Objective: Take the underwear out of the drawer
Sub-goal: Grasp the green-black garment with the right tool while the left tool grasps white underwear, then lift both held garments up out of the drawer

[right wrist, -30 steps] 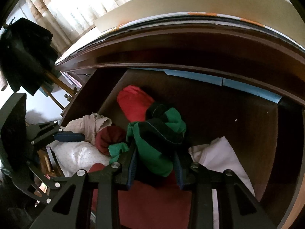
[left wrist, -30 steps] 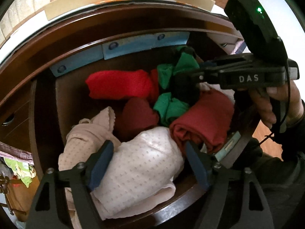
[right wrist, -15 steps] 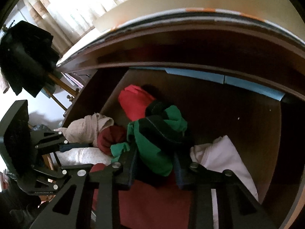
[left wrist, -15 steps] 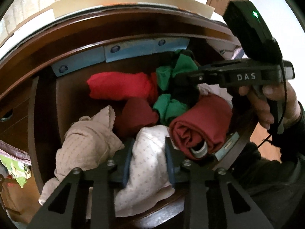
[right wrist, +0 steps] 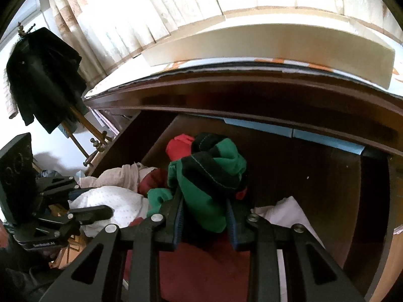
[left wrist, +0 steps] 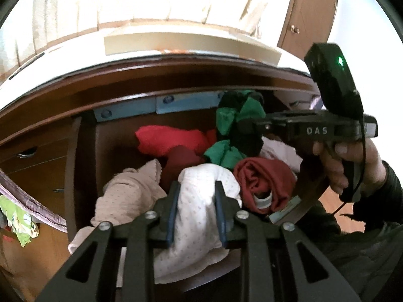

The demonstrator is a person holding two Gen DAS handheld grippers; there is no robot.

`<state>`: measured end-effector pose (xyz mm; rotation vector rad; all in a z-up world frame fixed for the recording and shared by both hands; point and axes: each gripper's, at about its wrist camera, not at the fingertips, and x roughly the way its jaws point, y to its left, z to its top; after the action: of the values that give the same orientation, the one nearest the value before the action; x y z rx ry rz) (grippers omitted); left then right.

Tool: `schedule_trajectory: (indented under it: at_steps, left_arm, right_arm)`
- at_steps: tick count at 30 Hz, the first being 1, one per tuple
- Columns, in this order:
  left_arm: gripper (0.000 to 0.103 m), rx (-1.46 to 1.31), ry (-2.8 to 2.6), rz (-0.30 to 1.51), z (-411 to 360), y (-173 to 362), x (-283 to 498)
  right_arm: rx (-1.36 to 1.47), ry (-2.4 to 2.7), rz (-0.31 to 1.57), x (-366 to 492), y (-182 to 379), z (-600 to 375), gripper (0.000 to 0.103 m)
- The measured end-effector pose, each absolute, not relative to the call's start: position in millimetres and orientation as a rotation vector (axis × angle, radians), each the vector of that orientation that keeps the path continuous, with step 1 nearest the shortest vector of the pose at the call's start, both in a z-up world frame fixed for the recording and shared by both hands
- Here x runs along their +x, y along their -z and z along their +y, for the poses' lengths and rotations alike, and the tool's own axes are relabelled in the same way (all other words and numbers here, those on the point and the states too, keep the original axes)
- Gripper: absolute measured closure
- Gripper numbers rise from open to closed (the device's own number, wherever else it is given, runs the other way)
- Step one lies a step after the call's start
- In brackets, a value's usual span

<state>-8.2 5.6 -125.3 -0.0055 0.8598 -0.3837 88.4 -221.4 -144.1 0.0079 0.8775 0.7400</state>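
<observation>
The open wooden drawer holds several rolled pieces of underwear. My left gripper has its jaws closing on the white dotted underwear, pads pressing its sides at the drawer's near edge; it also shows at left in the right wrist view. My right gripper is shut on the green and black underwear, held a little above the pile. In the left wrist view a hand holds that right gripper. Red, dark red and beige pieces lie in the drawer.
The dresser top with a cream board overhangs the drawer's back. A white cloth lies at the drawer's right. Lower drawer fronts are on the left. A black garment hangs on a stand; a wooden door stands far right.
My left gripper's jaws went from wide apart to pressed on the white dotted underwear, which has risen a little. Both views have tilted up; the green and black piece sits slightly higher.
</observation>
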Motion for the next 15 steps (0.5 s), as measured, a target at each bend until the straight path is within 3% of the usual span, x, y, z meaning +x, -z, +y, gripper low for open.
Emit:
schedule_trajectory:
  at_steps: [15]
  left_arm:
    - [0.080, -0.039, 0.300, 0.720, 18, 108, -17]
  right_arm:
    - [0.001, -0.715, 0.746, 73, 130, -229, 0.072]
